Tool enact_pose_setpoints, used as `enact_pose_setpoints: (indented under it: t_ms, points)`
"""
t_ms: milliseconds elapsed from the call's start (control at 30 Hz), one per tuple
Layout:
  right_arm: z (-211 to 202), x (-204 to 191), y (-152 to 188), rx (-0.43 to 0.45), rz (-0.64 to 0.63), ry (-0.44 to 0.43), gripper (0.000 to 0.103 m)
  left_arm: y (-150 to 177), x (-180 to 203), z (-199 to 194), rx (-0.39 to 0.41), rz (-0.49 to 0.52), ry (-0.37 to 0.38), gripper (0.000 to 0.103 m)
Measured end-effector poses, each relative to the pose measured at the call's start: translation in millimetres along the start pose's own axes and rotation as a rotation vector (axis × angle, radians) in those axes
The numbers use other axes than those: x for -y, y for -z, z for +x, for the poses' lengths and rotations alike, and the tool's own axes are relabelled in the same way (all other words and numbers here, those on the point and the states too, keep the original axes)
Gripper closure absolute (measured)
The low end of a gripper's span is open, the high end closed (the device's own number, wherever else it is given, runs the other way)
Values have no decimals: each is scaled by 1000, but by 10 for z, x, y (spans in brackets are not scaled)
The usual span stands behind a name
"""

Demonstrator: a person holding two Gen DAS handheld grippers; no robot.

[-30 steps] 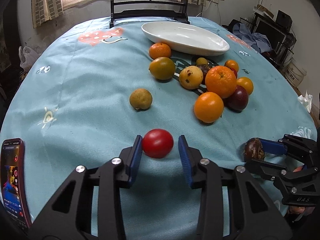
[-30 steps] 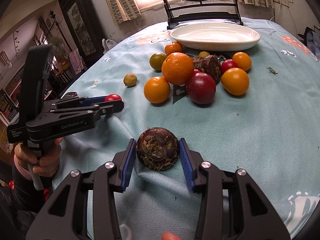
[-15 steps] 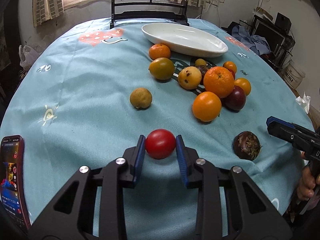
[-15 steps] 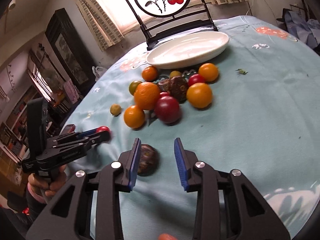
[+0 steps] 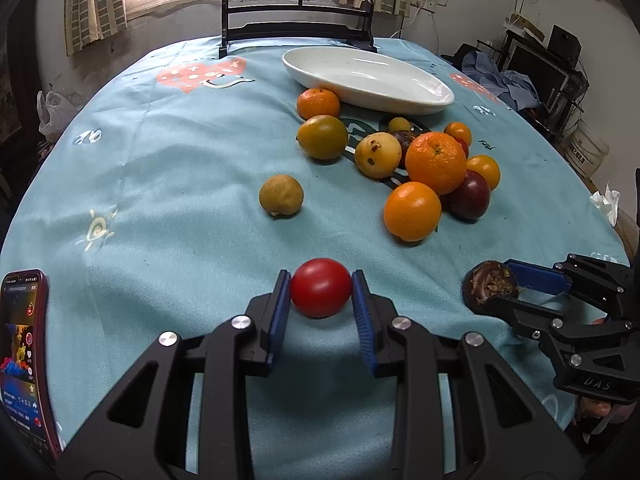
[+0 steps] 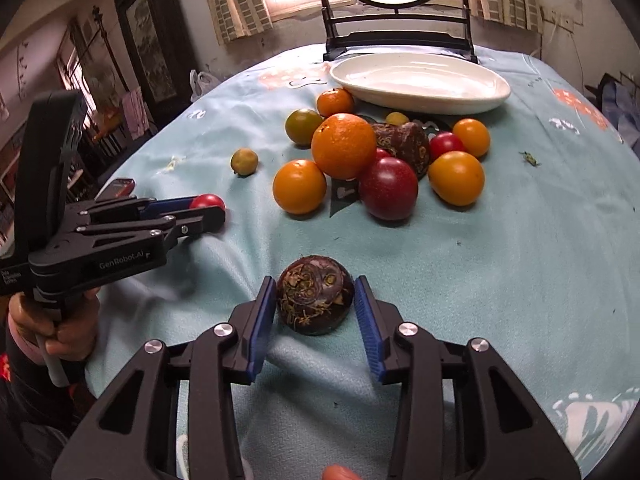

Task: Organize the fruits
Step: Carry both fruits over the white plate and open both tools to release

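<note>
A red tomato (image 5: 321, 293) rests on the blue tablecloth near the front edge, and my left gripper (image 5: 321, 276) is shut on it, both blue pads pressed to its sides. To its right a dark brown, rough-skinned fruit (image 6: 315, 300) sits between the pads of my right gripper (image 6: 316, 282). Those jaws are opening while the pads touch its sides. The left wrist view has the same fruit (image 5: 490, 286) at the right gripper's (image 5: 508, 280) tips. The right wrist view has the left gripper (image 6: 216, 210) and tomato (image 6: 206, 201) at the left.
A white oval plate (image 5: 368, 76) stands at the far side, before a dark chair (image 5: 296, 28). Several oranges, among them a big orange (image 5: 436, 162), and dark red fruits cluster in front of it. A lone yellow-brown fruit (image 5: 280, 195) lies mid-table. A phone (image 5: 22, 360) lies front left.
My left gripper closed onto the tomato and has stayed put. My right gripper lifted off beside the dark fruit half a second ago and now has come back down around it.
</note>
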State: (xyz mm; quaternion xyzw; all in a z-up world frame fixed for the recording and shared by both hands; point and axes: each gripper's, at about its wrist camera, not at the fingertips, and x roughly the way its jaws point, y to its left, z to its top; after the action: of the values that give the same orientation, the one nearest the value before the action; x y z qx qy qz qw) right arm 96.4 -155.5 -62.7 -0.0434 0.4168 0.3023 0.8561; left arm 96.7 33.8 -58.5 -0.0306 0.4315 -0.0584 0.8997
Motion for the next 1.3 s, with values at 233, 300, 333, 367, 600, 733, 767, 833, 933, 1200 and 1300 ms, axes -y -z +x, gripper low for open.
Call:
enact_pose_setpoints:
  t_ms: [233,300,333,367,600,733,767,833,933,1200,1300]
  points:
    - [94,-10,-32,-44,-64,30,60,-15,1,63,-36,6,1,71]
    - [50,22,-26,-29,-42,15,60,-20,-4,69,-36,4,4,72]
    - [9,46,-25,-12,-28,-1,60,-21,-10,68,-35,1,7,72]
    - [-47,93,-41,9,-8,-20,60,-22,-17,67,-35,-4,11,72]
    - [-392,552,-486,151,129,-91,60,-353,-11,-33,18,-21,52,72]
    - [-339,894,-919,239,179,-24,60,-866,106,9,81,-14,75,72]
    - [-233,1018,-1082,238,190,-2,60,-1014,144,68,87,-13,78,72]
    - [-9,1204,-1313,224,209,23,60,-1331,230,240,95,-5,70,72]
    - [311,1405,-1534,187,212,58,60,-1736,312,567,71,-12,59,72]
    - [842,1579,-1783,116,171,93,60,-2180,380,1302,-39,-10,-8,72]
    - [829,1562,-1792,108,160,88,47,-2193,374,1346,-45,-18,-13,52]
